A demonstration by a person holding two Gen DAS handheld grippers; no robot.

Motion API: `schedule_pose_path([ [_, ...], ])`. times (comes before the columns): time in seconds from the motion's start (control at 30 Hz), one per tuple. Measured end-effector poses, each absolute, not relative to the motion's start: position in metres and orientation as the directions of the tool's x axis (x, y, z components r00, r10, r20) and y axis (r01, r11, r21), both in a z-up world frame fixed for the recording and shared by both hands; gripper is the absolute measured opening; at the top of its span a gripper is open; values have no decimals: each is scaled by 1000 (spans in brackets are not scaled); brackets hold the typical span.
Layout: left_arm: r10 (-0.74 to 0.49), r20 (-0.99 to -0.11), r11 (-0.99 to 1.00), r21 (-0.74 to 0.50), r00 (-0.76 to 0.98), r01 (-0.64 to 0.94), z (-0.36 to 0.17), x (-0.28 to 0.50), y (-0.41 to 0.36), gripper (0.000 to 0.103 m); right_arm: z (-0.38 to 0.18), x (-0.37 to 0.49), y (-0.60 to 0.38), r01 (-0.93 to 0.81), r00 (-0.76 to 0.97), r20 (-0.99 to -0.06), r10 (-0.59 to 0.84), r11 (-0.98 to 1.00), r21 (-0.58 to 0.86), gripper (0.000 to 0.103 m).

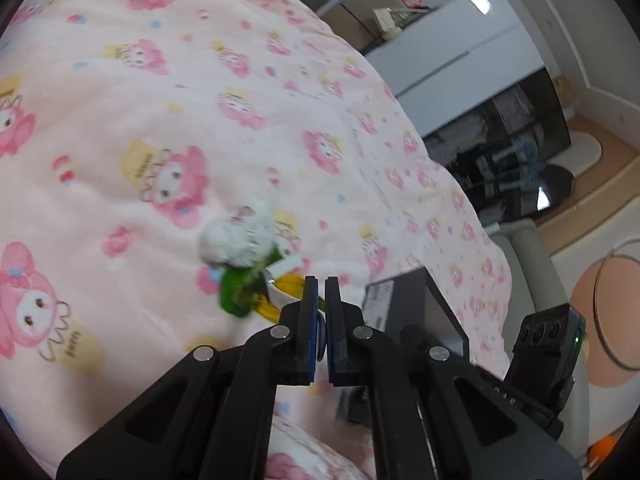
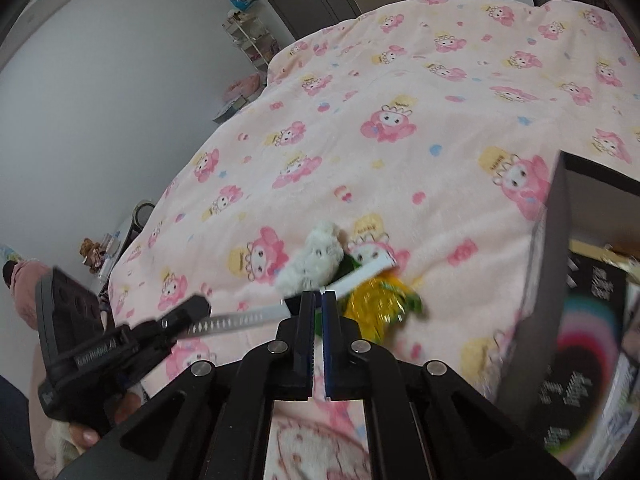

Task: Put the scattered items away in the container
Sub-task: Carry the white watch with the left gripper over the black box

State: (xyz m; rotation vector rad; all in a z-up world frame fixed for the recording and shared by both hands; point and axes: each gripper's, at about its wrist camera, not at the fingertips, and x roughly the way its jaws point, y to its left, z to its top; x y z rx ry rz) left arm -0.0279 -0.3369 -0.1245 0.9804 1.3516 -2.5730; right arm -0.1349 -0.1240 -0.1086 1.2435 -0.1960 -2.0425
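A small bundle lies just ahead of both grippers: a white plush toy [image 1: 236, 236] [image 2: 316, 264], a green piece [image 1: 240, 288], a crinkly yellow piece [image 2: 376, 304] and a white strap [image 2: 248, 316]. My left gripper [image 1: 321, 280] [image 2: 200, 310] is shut on one end of the strap. In the right wrist view the strap runs from it to the bundle. My right gripper [image 2: 318, 296] is shut at the bundle, with a sliver of green showing between its fingers. The dark open box [image 1: 416, 308] [image 2: 552, 280] stands to the right and holds printed packets.
Everything rests on a bed under a pink cartoon blanket [image 1: 160, 100] [image 2: 400, 120]. The bed's edge drops off to the right in the left wrist view, toward a dark cabinet [image 1: 504, 152] and a round table [image 1: 612, 308]. A hand [image 2: 84, 436] grips the left tool.
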Motion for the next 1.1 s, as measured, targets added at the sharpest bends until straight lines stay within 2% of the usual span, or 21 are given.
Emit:
schedule_pose_path([
  [0.2,304,-550,-691,-689,-778,217,-75,-70,-272,1,-95,-117,-63,434,-295,-700,-650,-744,507,2],
  [0.43,435,-486,-744,-668,-758,1,1,-123,-174,1,-85,-118,7,336,-340,-664,-666,-746,575,2],
  [0.67,561,-409,-736,-644,-720,-208,57,-151,-72,0,-47,-114,99,281,-486,-597,-638,-762,584,2],
  [0.9,625,-427,-707,-664,-654,-241,35,-169,-9,0,-49,-105,188,147,-591,-612,-526,-816,559,2],
  [1.1,597,-508,-701,-707,-621,-96,-40,-170,-14,0,-80,-105,214,77,-564,-663,-492,-831,551,2],
])
